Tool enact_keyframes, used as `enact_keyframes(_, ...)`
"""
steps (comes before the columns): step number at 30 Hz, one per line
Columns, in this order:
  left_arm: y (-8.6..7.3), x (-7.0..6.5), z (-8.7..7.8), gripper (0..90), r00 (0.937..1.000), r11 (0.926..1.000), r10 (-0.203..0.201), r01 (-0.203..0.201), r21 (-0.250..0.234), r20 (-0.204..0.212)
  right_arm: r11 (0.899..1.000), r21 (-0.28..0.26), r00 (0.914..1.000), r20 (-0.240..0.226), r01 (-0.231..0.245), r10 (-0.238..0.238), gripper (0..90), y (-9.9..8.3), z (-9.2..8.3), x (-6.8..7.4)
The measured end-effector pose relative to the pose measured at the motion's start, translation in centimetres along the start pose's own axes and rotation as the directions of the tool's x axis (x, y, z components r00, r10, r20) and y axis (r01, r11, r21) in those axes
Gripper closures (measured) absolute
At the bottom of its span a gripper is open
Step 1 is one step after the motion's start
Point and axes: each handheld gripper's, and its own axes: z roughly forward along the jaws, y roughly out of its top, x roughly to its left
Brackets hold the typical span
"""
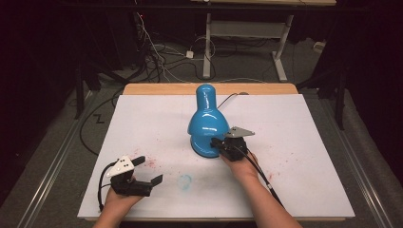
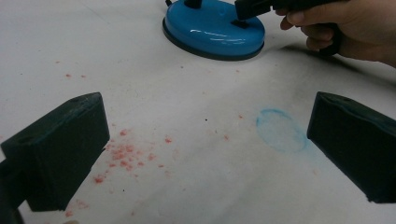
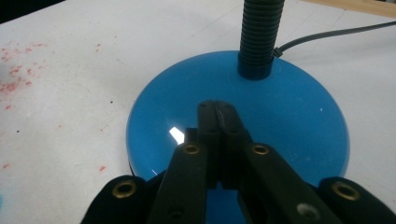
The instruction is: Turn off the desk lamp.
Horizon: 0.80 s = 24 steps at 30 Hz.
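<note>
A blue desk lamp (image 1: 206,124) stands mid-table, its shade bent over its round blue base (image 3: 289,121), with a black ribbed neck (image 3: 258,32) rising from the base. My right gripper (image 1: 216,142) is shut, its closed jaw tips (image 3: 217,108) resting over the top of the base with nothing between them. From the left gripper view the base (image 2: 212,29) lies ahead with the right gripper's tip on it. My left gripper (image 1: 148,170) hovers open at the near left above bare paper, its fingers (image 2: 60,149) wide apart.
White paper (image 1: 294,142) covers the wooden table, marked with red specks (image 2: 123,151) and a faint blue ring (image 2: 280,129). The lamp's grey cord (image 3: 336,33) runs off the far edge. Cables and a desk frame (image 1: 247,42) lie on the floor beyond.
</note>
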Motion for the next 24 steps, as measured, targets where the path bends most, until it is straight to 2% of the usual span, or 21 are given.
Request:
enact_keyframes(6, 0.0, 0.0, 0.0, 0.0, 1.0000, 1.0000, -0.001, 0.001, -0.002, 0.000, 0.999, -0.037, 0.9999, -0.001, 0.013, -0.013, 90.0, 0.6, -1.2, 0.1)
enact_keyframes(12, 0.0, 0.0, 0.0, 0.0, 1.0000, 1.0000, -0.002, 0.002, -0.005, 0.002, 0.999, -0.051, 0.9999, 0.001, 0.015, -0.015, 90.0, 0.8, -2.5, 0.2)
enact_keyframes(24, 0.1, 0.1, -0.2, 0.0, 1.0000, 0.9999, 0.000, 0.000, -0.013, -0.005, 0.998, -0.063, 0.9995, 0.001, 0.030, -0.030, 90.0, -0.5, -5.1, 0.2)
